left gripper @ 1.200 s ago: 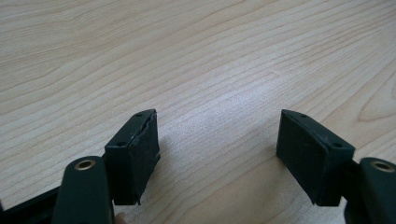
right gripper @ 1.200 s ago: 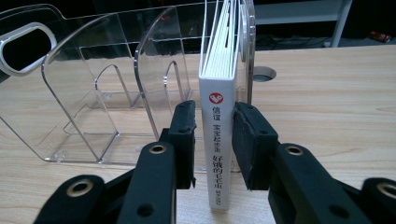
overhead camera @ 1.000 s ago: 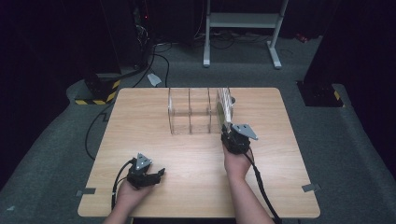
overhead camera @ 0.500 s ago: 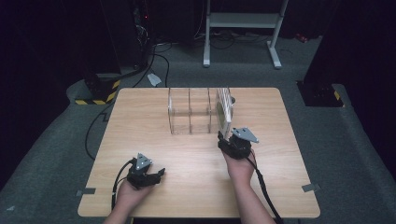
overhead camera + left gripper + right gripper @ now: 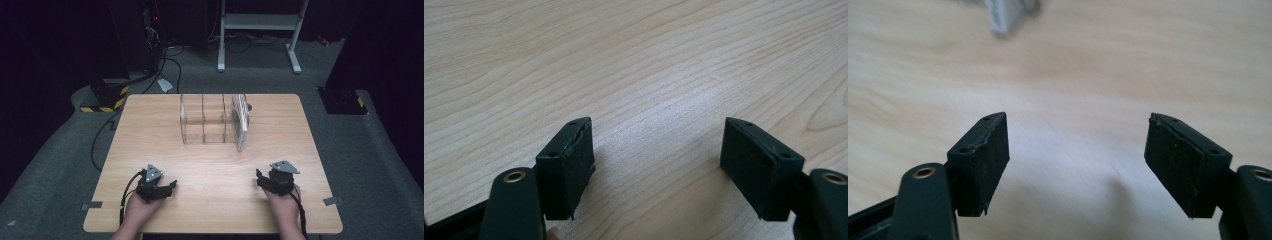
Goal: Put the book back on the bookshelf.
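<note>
Light wooden table (image 5: 215,160) is seen under two hand-held grippers, with a dark room behind.

At the near edge, the left gripper (image 5: 161,188) and the right gripper (image 5: 265,181) are held low over bare wood, well apart; the jaws of each are spread wide, with nothing between them. Farther back, a clear acrylic divider rack (image 5: 205,119) is set upright, and a flat white, gridded item (image 5: 242,120) is stood in its right end. Beyond the table, cables and a white frame are seen on grey floor.

Dark room, grey carpet floor (image 5: 60,165), white metal stand (image 5: 260,22), floor cables (image 5: 165,55)
</note>
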`<state>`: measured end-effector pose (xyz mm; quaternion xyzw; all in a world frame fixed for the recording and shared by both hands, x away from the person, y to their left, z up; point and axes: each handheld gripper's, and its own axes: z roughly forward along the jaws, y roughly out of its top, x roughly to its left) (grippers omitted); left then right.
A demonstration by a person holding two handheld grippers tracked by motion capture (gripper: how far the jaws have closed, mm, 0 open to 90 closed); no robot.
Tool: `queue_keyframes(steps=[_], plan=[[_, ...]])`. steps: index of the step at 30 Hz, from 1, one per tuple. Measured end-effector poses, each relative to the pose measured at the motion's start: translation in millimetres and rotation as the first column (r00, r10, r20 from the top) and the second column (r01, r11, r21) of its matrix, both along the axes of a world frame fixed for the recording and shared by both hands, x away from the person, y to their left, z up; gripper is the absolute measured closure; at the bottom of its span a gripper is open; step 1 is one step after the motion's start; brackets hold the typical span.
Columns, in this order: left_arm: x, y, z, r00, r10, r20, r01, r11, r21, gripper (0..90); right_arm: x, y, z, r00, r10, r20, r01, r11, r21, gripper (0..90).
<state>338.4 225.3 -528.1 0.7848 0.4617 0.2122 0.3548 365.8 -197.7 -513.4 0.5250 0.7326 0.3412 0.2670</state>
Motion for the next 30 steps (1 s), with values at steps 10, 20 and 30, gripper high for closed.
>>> queue_keyframes(steps=[10,20,30], plan=[[0.1,-0.3,0.2,1.0000,0.002,-0.003,-0.002,1.0000,0.002,29.5,-23.5,-39.0,-10.5,0.9953,0.006,-0.096,-0.008,1.000,-0.014,20.1],[-0.4,-1.2,0.0,0.9999,0.013,0.001,-0.013,0.9999,0.001,29.5,-23.1,-27.1,-11.0,0.9938,-0.019,-0.110,0.018,1.000,-0.011,14.7],[-0.5,-1.4,0.0,1.0000,0.010,-0.001,-0.010,1.0000,0.000,29.4,-22.6,-27.1,-11.0,0.9940,-0.021,-0.107,0.020,1.000,-0.013,14.9]])
